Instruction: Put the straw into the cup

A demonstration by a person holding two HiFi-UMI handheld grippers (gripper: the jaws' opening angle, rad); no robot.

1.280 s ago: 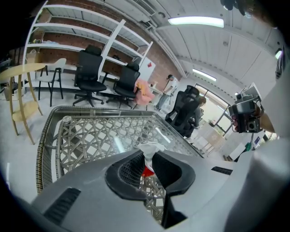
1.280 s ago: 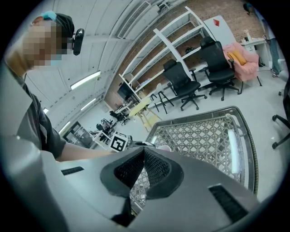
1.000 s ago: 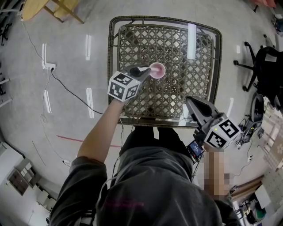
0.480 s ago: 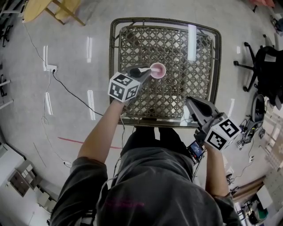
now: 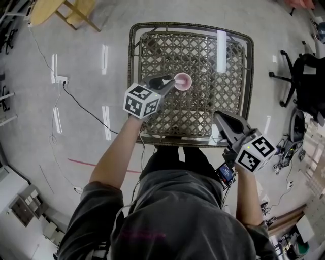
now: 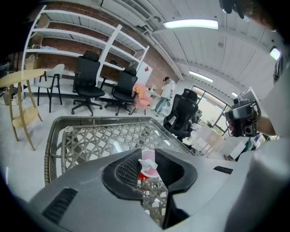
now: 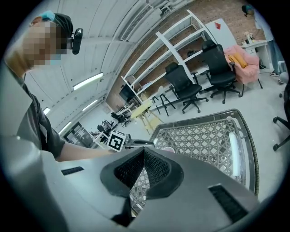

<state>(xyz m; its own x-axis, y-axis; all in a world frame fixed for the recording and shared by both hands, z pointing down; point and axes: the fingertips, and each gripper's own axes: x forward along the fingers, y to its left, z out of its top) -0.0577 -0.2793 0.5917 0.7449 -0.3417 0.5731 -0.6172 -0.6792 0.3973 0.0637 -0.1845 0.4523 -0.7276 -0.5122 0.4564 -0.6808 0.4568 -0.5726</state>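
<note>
A small pink cup (image 5: 182, 81) stands on the wicker table (image 5: 203, 109), left of its middle. My left gripper (image 5: 170, 84) reaches the cup from the left at rim height. In the left gripper view the straw's white bent top (image 6: 148, 164) sits between the pads over the cup (image 6: 146, 155). The left gripper (image 6: 148, 158) has just been opening its jaws and stands open around the straw. My right gripper (image 5: 223, 122) hovers over the table's front right corner. Its pads (image 7: 136, 170) meet with nothing between them.
The table has a metal rim (image 5: 133, 76) and a glassy top with a bright white strip (image 5: 220, 48) at the far right. Office chairs (image 5: 299, 76) stand to the right, a wooden chair (image 5: 66, 10) at the far left. A cable (image 5: 76, 104) runs across the floor.
</note>
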